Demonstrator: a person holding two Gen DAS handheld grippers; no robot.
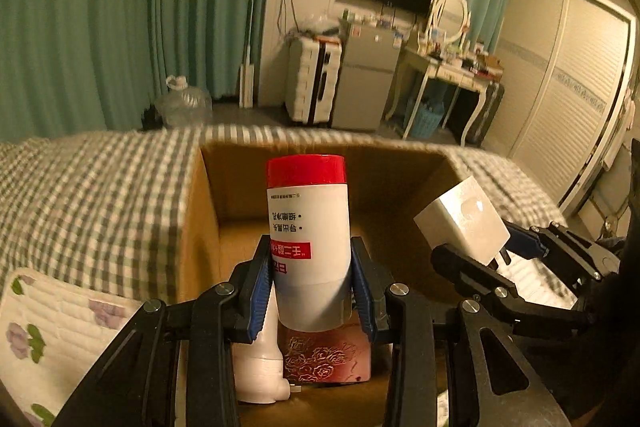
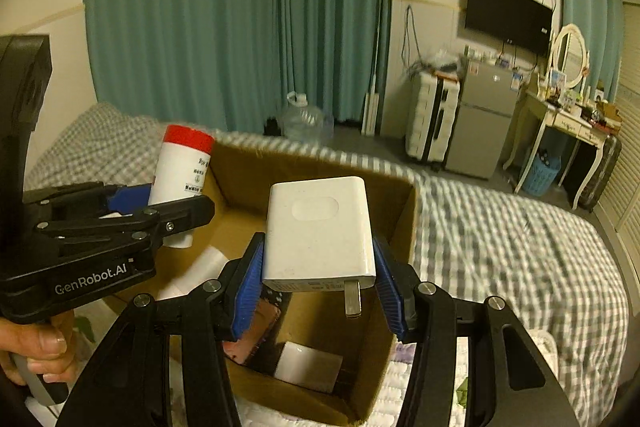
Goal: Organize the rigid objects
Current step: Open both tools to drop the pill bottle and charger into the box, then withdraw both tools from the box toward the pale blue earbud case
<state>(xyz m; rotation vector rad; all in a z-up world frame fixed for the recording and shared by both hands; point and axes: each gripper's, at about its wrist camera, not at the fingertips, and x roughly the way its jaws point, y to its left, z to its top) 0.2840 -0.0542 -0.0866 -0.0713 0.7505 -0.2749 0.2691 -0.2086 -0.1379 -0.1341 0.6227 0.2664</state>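
Note:
My left gripper (image 1: 312, 287) is shut on a white tube with a red cap (image 1: 306, 239) and holds it, cap away from me, above an open cardboard box (image 1: 200, 211). My right gripper (image 2: 320, 279) is shut on a white plug-in charger (image 2: 320, 227), prongs toward me, over the same box (image 2: 400, 227). The charger (image 1: 464, 223) and right gripper (image 1: 500, 267) show at the right in the left wrist view. The tube (image 2: 182, 179) and left gripper (image 2: 168, 211) show at the left in the right wrist view.
Inside the box lie a white bottle (image 1: 260, 367), a pink embossed case (image 1: 324, 355) and a white flat box (image 2: 308, 367). The box sits on a checked bedspread (image 2: 500, 247). A floral quilt (image 1: 48, 327) lies near left. Furniture stands beyond the bed.

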